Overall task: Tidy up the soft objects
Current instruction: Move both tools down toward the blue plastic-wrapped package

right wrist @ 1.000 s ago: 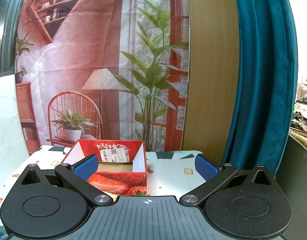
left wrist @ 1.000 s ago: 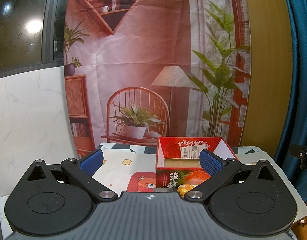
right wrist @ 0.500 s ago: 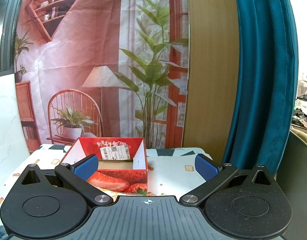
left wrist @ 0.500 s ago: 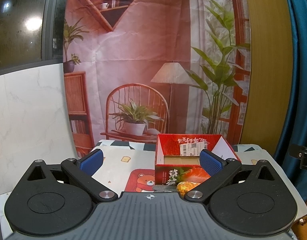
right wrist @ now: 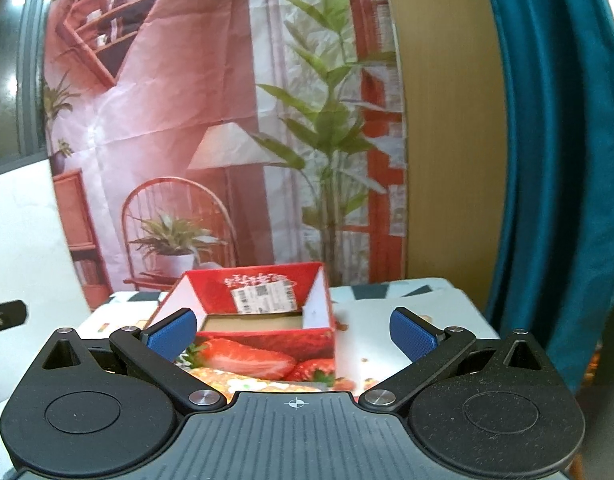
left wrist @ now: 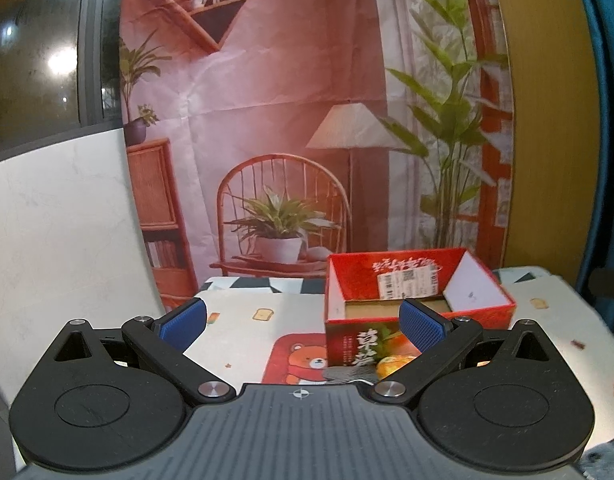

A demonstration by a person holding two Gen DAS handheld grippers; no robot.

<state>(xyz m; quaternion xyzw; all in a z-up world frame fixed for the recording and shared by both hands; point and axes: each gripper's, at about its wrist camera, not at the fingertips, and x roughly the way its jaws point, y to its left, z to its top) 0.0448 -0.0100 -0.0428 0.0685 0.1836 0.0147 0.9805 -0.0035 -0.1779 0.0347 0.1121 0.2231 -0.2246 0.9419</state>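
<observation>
Left hand-held gripper (left wrist: 303, 322): black linkage arms with blue ribbed pads are standing spread wide apart, gripping nothing, hovering above the near edge of the counter.
Right hand-held gripper (right wrist: 293, 328): its blue-padded fingers are likewise gaping wide with nothing between them, facing the box from the near side.
Soft object: a small orange, rounded soft item (left wrist: 395, 365) is lying on the counter just in front of the box's near wall, touching a grey scrap beside it; it is largely hidden behind the left hand-held gripper's right finger, so its long axis and facing cannot be told.
Box: an open-topped red cardboard box printed with strawberries (left wrist: 349, 346) is sitting upright on the counter, its opening facing up, a white barcode label (right wrist: 265, 299) stuck on the inside of its far wall, and its brown floor showing bare; in the left wrist view its long axis is running left to right.
Counter: a white cloth-covered counter (left wrist: 243, 322) is showing toast motifs and a red bear panel left of the box.
Room: a printed backdrop showing a wicker chair, lamp and potted plants (left wrist: 307, 120) is hanging behind the counter, with a wooden panel and a teal curtain (right wrist: 559, 160) to its right.
</observation>
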